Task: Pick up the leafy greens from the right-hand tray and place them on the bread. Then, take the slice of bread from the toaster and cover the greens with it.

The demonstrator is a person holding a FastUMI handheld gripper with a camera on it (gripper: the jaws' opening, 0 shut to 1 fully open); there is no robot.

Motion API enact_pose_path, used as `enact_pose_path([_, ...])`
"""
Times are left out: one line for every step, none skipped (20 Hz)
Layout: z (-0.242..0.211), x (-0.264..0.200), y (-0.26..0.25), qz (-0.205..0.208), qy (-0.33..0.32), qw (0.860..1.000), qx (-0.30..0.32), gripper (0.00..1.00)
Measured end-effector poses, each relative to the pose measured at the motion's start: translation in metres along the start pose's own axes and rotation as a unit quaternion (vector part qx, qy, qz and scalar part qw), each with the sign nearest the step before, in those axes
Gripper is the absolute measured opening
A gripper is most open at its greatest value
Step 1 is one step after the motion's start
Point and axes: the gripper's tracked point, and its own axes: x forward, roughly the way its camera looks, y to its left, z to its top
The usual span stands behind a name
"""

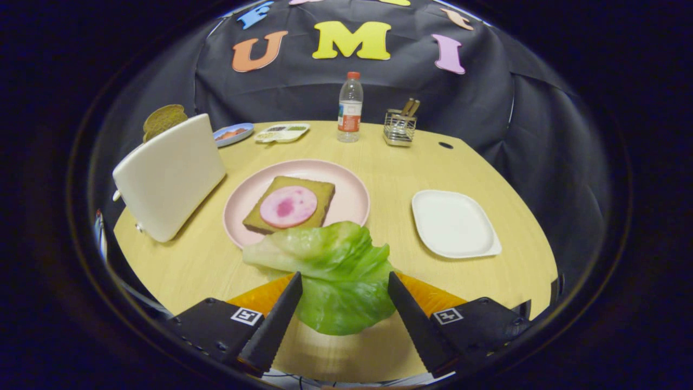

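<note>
Green and limp, the lettuce leaf [338, 276] is carried between the fingers of the gripper [342, 284], which appear closed on its sides (contact partly hidden), just short of the bread [319, 189] on the pink plate [354, 189]. Light, floppy, easily torn; best held mid-leaf.

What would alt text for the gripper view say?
The gripper holds a lettuce leaf between its fingers, above the wooden table. Beyond it, a pink plate carries bread topped with ham, between a toaster and an empty white tray.
</note>
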Motion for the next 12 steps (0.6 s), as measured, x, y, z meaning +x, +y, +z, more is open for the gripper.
enact_pose_path([-0.003,0.004,0.001,0.004,0.006,1.0,0.002,0.98])
enact_pose_path([-0.005,0.006,0.004,0.016,0.006,1.0,0.009,0.98])
enact_pose_path([-0.002,0.006,0.005,0.02,0.002,1.0,0.016,0.96])
enact_pose_path([-0.003,0.007,0.004,0.024,0.004,0.999,0.021,0.95])
enact_pose_path([-0.003,0.008,0.005,0.029,0.005,0.999,0.02,0.93])
enact_pose_path([-0.002,0.009,0.008,0.035,0.001,0.999,0.016,0.79])
enact_pose_path([-0.001,0.009,0.01,0.039,0.0,0.999,0.018,0.65])
enact_pose_path([-0.003,0.011,0.011,0.043,-0.001,0.999,0.019,0.5])
enact_pose_path([-0.003,0.009,0.012,0.046,-0.004,0.999,0.018,0.36])
enact_pose_path([-0.005,0.008,0.012,0.048,-0.009,0.999,0.019,0.19])
enact_pose_path([-0.006,0.008,0.012,0.049,-0.012,0.999,0.017,0.02])
enact_pose_path([-0.007,0.006,0.011,0.051,-0.018,0.998,0.019,0.01])
